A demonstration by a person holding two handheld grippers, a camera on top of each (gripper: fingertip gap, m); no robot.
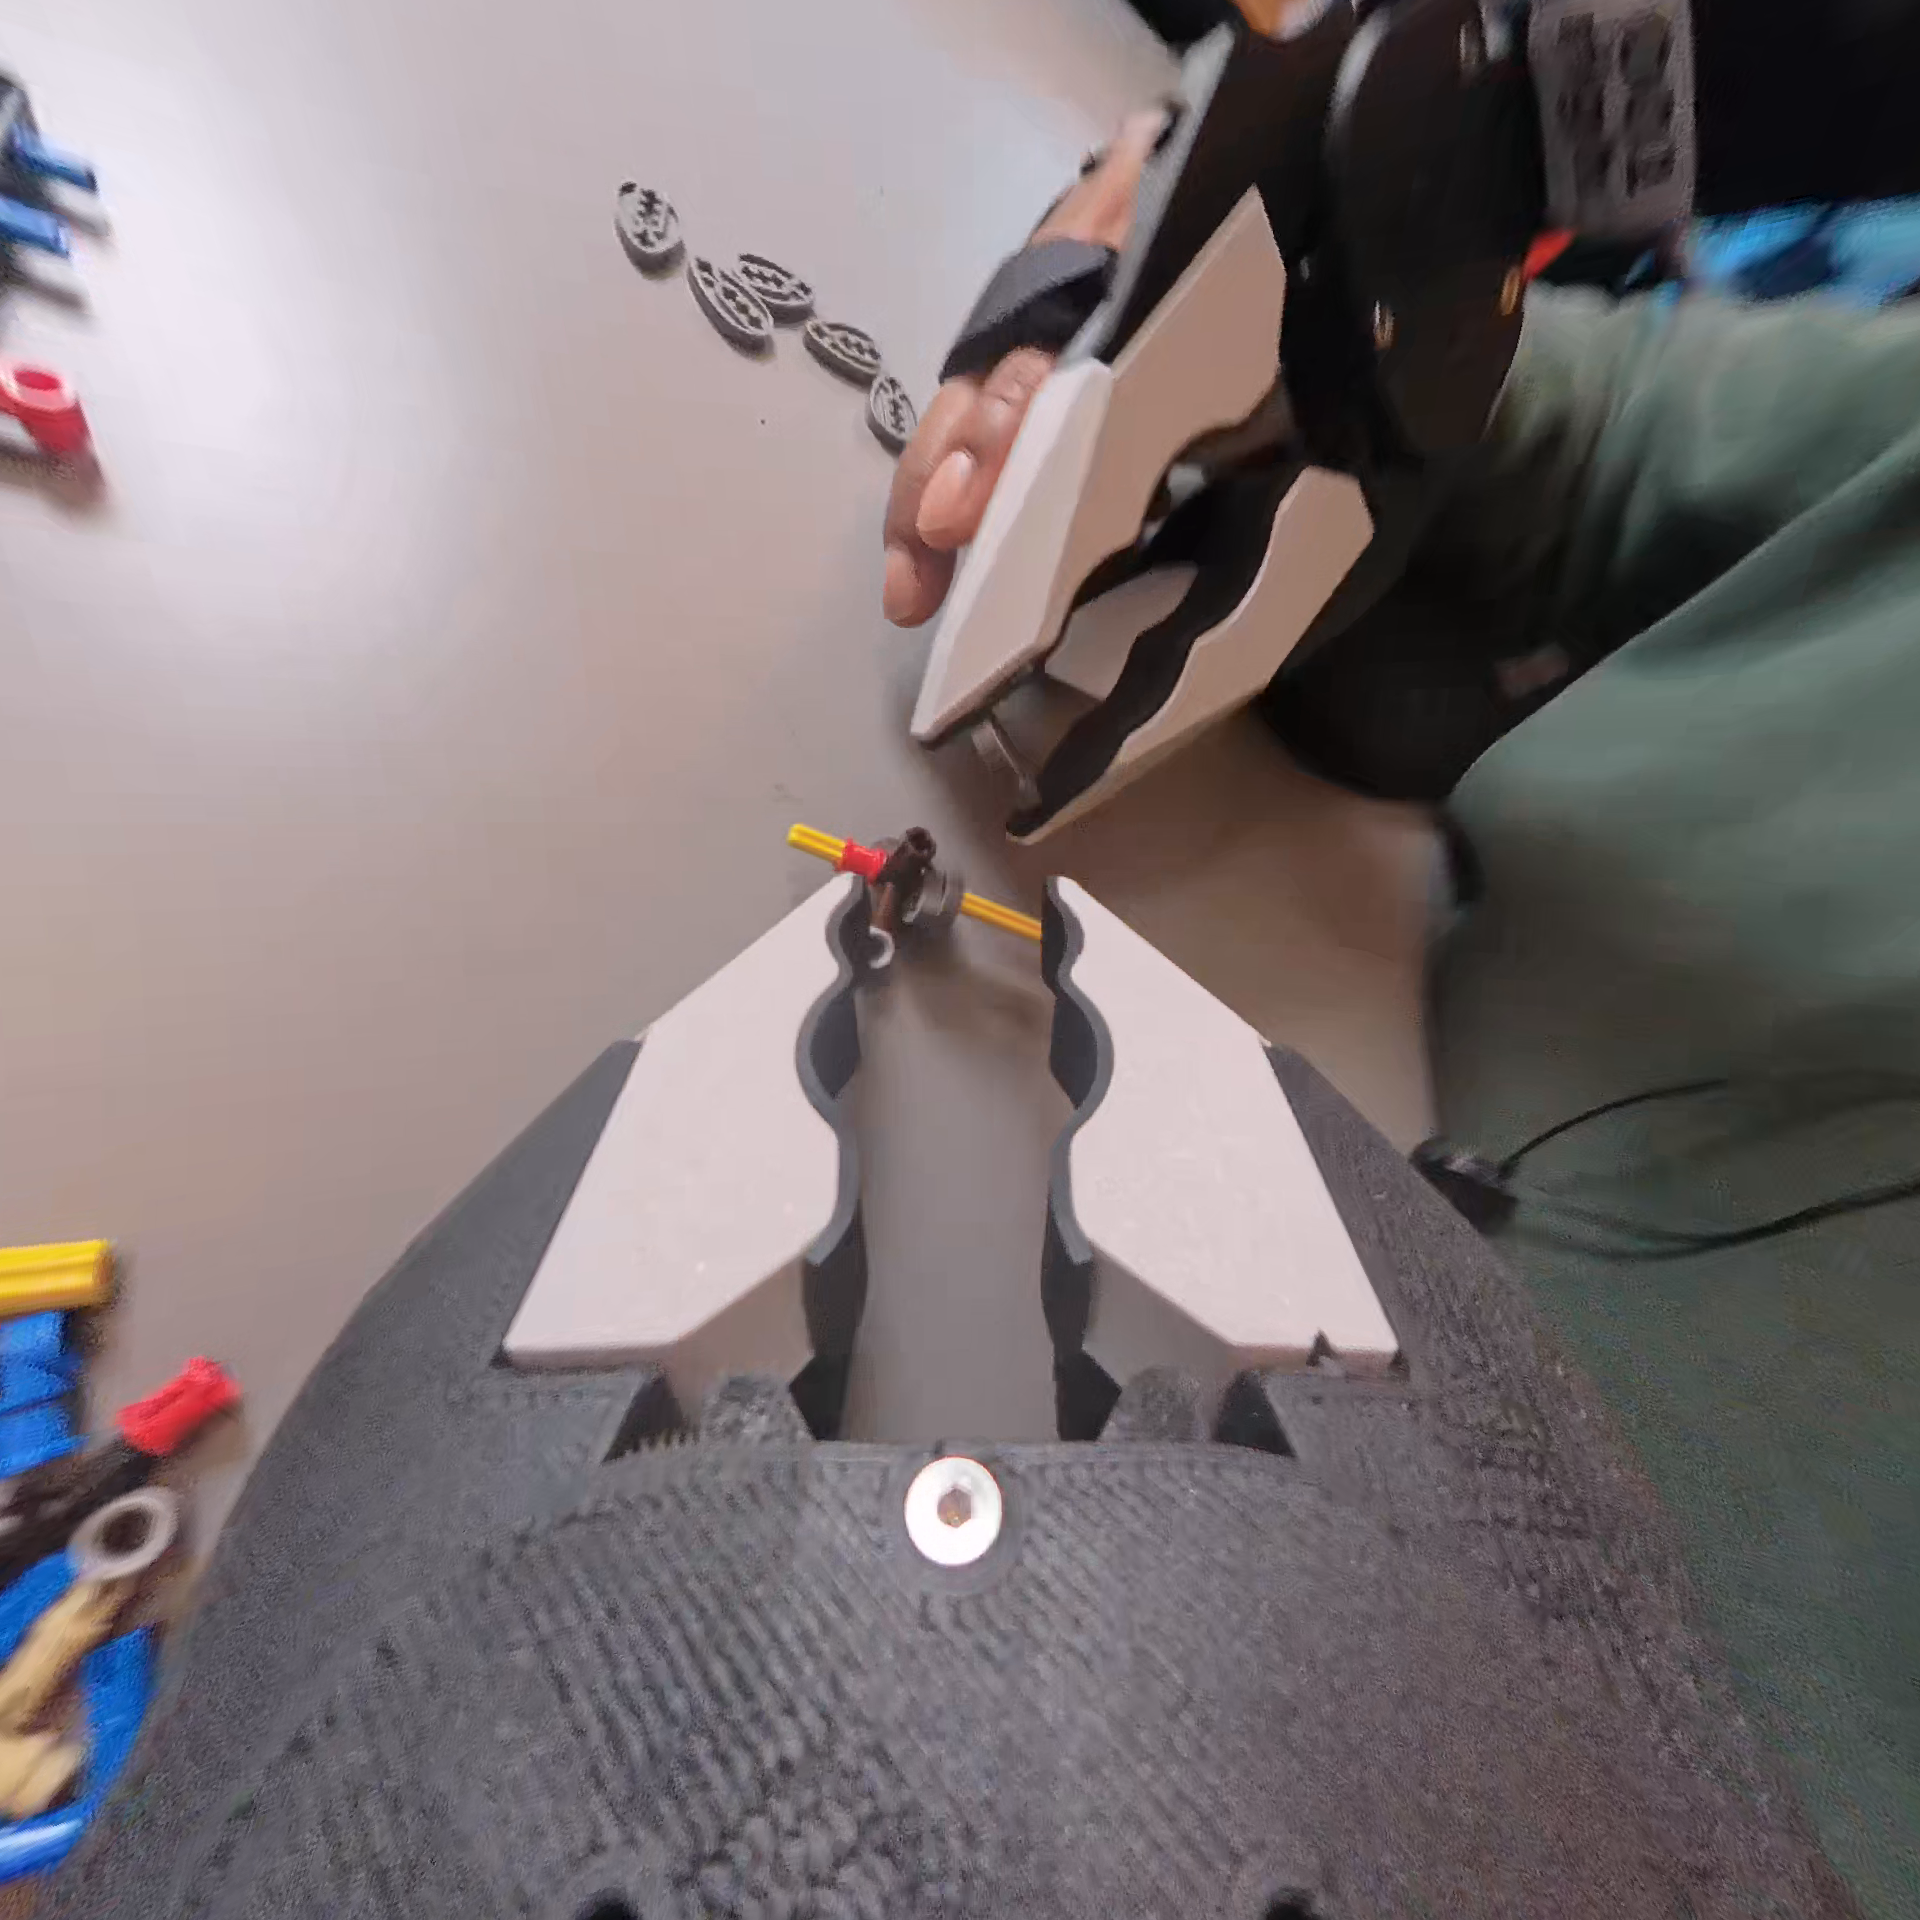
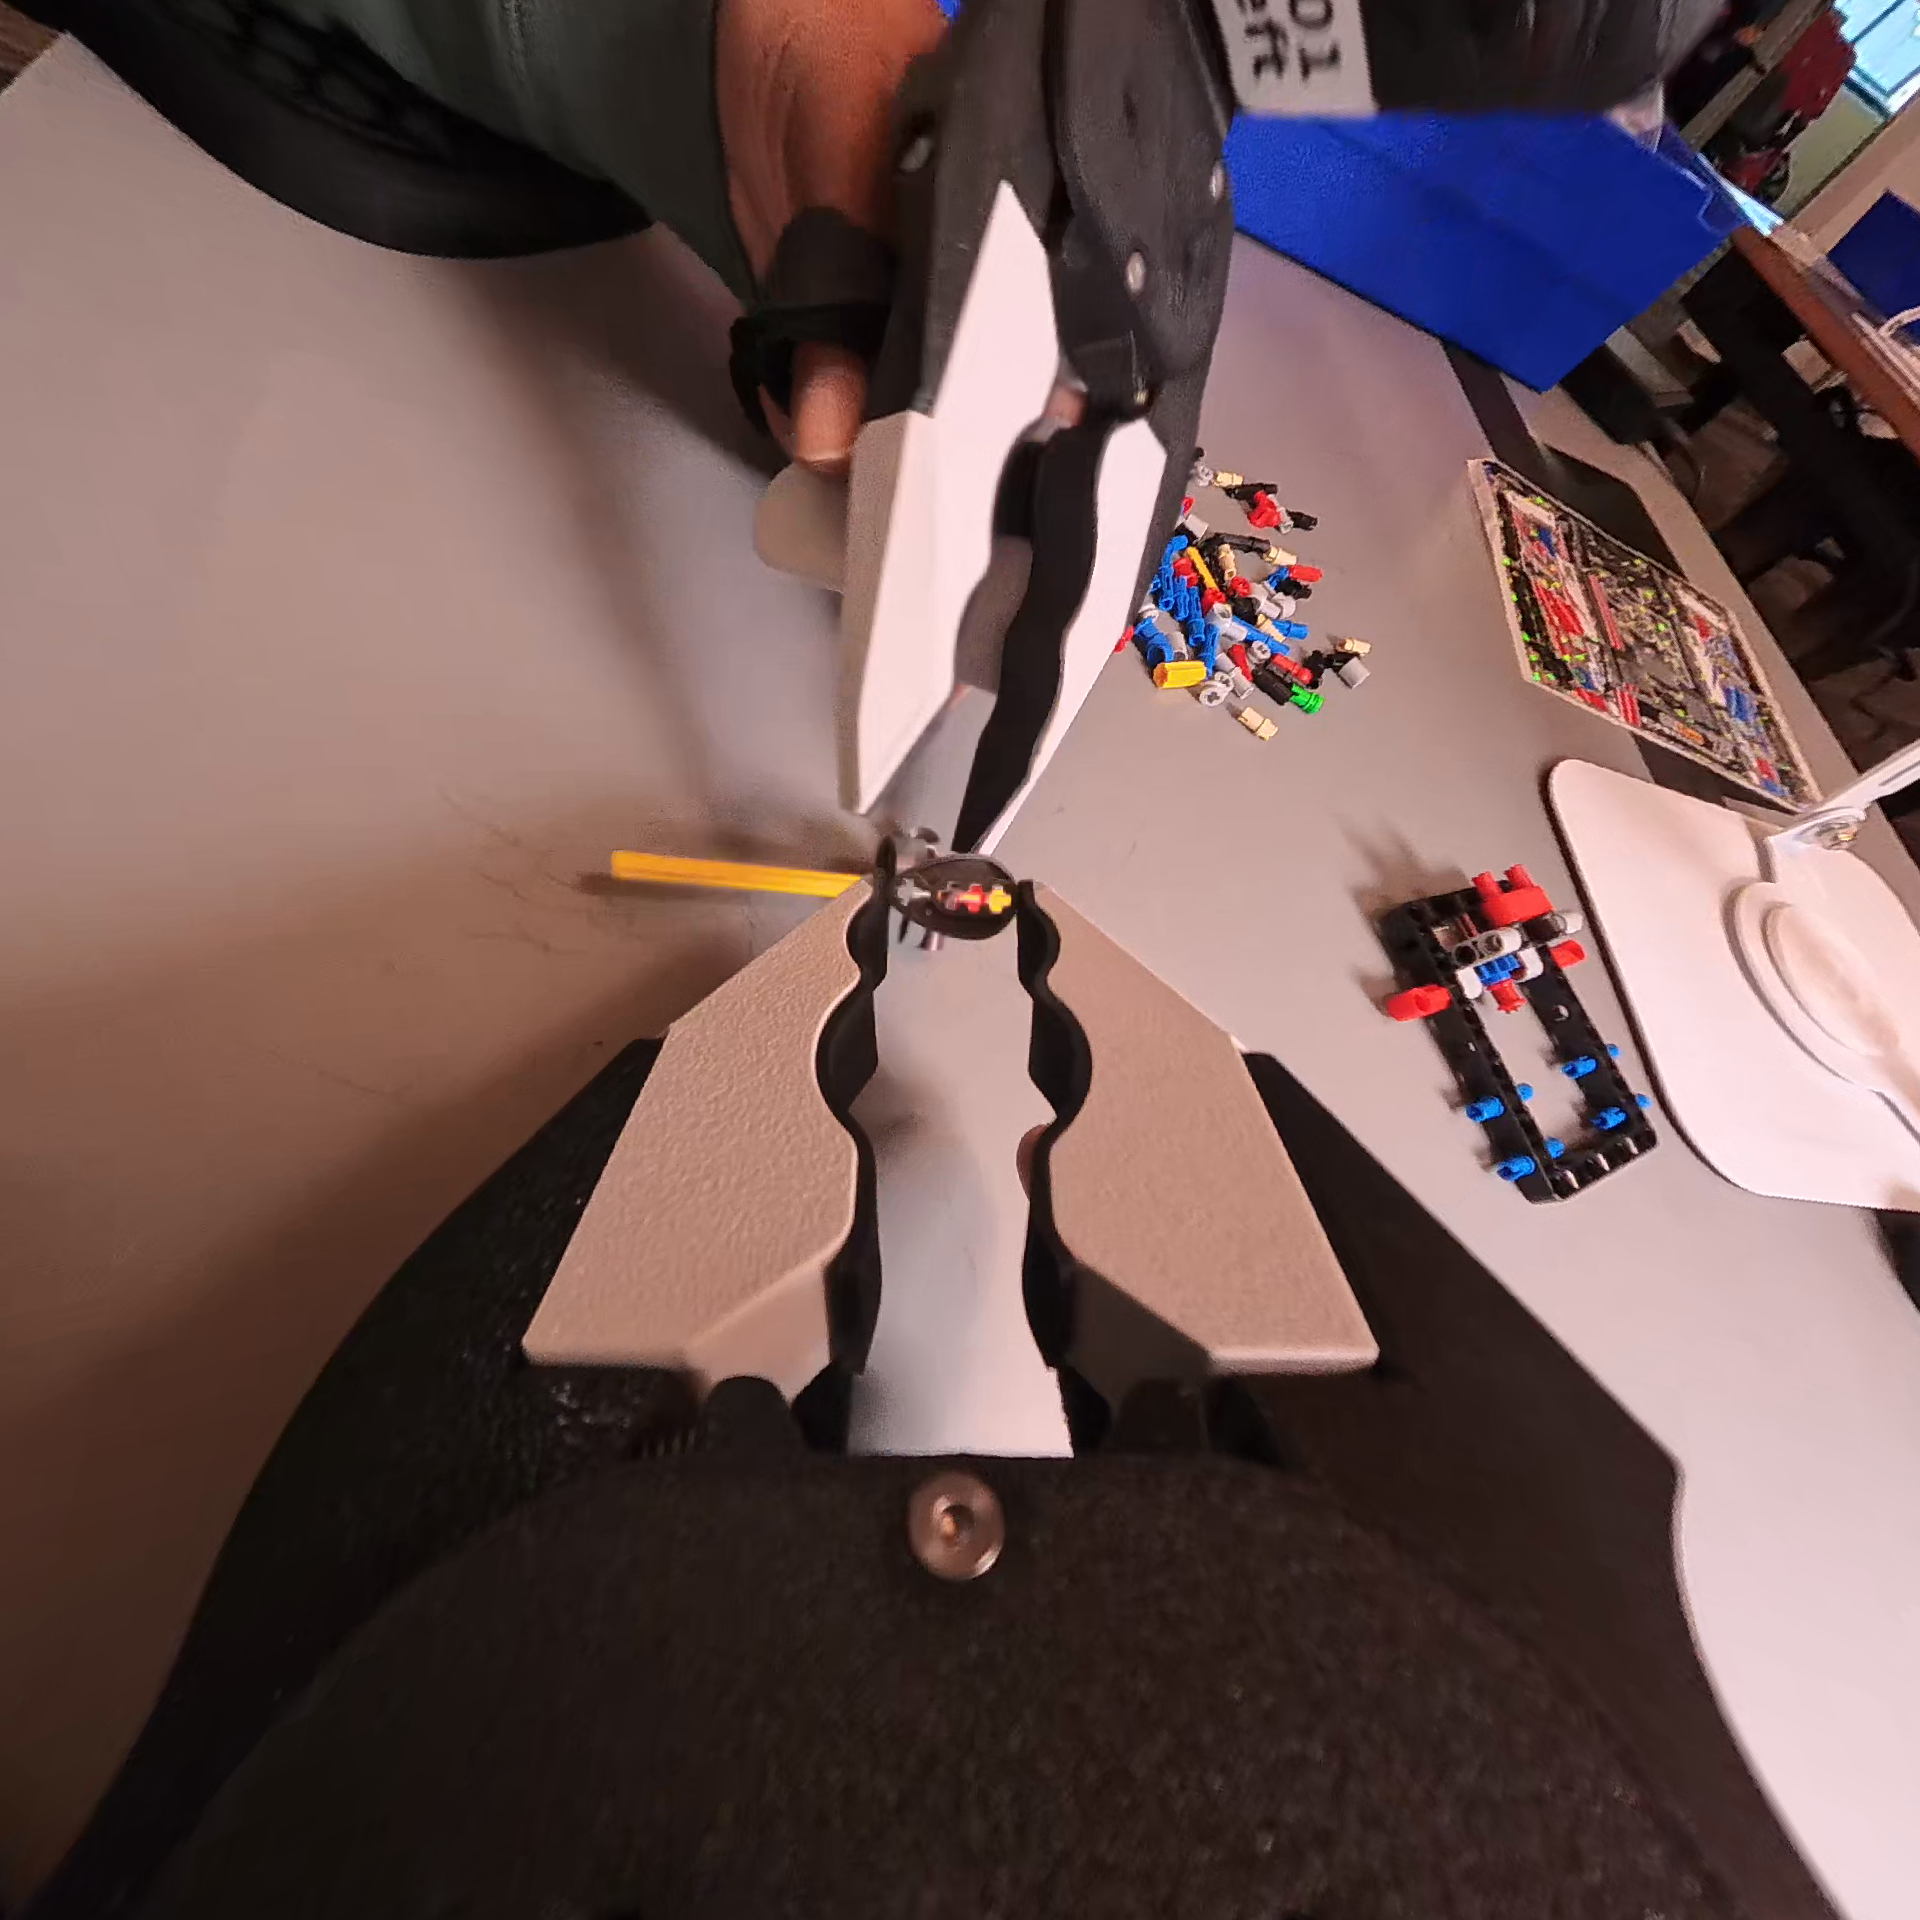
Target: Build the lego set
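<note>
Yellow axle assembly (image 1: 914, 883) resting on surface (image 1: 416, 623), long axis crosswise just ahead of left gripper (image 1: 951, 920) tips. Left gripper spread, empty. Right gripper (image 2: 951, 914) spread around a dark oval piece (image 2: 951, 899); grip unconfirmed.

Over a grey table (image 2: 312, 623), the right gripper (image 2: 951, 914) pinches a small dark oval piece (image 2: 951, 900) between its fingertips. A yellow axle (image 2: 727, 873) sticks out leftward from that piece. The left gripper (image 2: 971, 800) reaches down from above, its tips just beside the piece. To the right lie a heap of loose parts (image 2: 1236, 613), a black frame (image 2: 1507, 1039) with blue pins, a booklet (image 2: 1631, 634) and a blue bin (image 2: 1455, 229).
</note>
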